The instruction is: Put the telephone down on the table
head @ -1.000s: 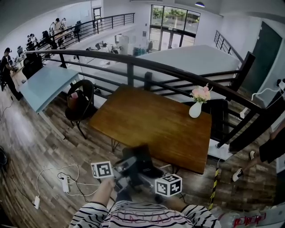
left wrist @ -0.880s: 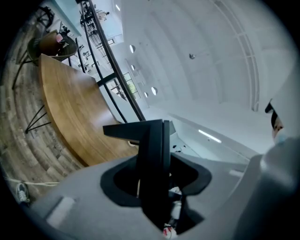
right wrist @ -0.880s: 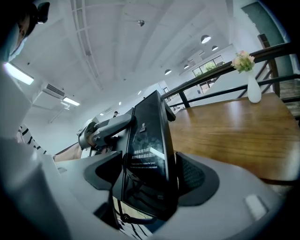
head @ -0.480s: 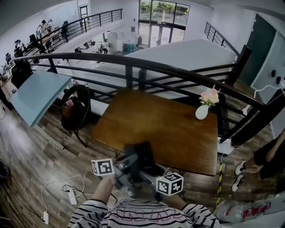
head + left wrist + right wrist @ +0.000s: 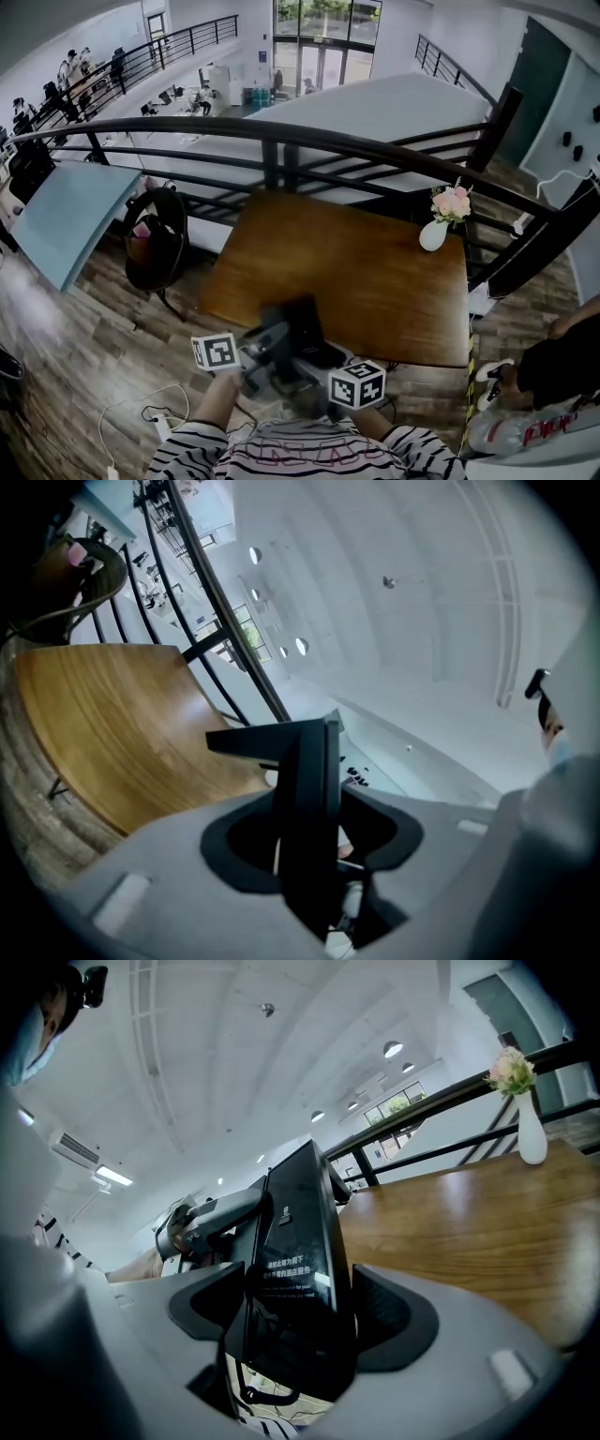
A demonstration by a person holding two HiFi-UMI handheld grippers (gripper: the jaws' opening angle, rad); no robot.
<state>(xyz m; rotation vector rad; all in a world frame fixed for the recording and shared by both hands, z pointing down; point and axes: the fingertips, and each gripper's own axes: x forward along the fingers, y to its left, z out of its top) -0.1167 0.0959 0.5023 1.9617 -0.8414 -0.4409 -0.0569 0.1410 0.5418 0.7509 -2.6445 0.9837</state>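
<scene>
Head view: mid-carry, the black telephone (image 5: 302, 330) aloft at the wooden table (image 5: 375, 272)'s near edge, left gripper (image 5: 314, 832) and right gripper (image 5: 300, 1312) both clamped on it; next, I'd say, forward and gently down.

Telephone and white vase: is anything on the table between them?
Nothing: in the head view the table between the telephone and the vase is bare wood.

telephone (image 5: 300, 323) at table's (image 5: 356, 272) near edge, vase (image 5: 433, 234) at far right
</scene>
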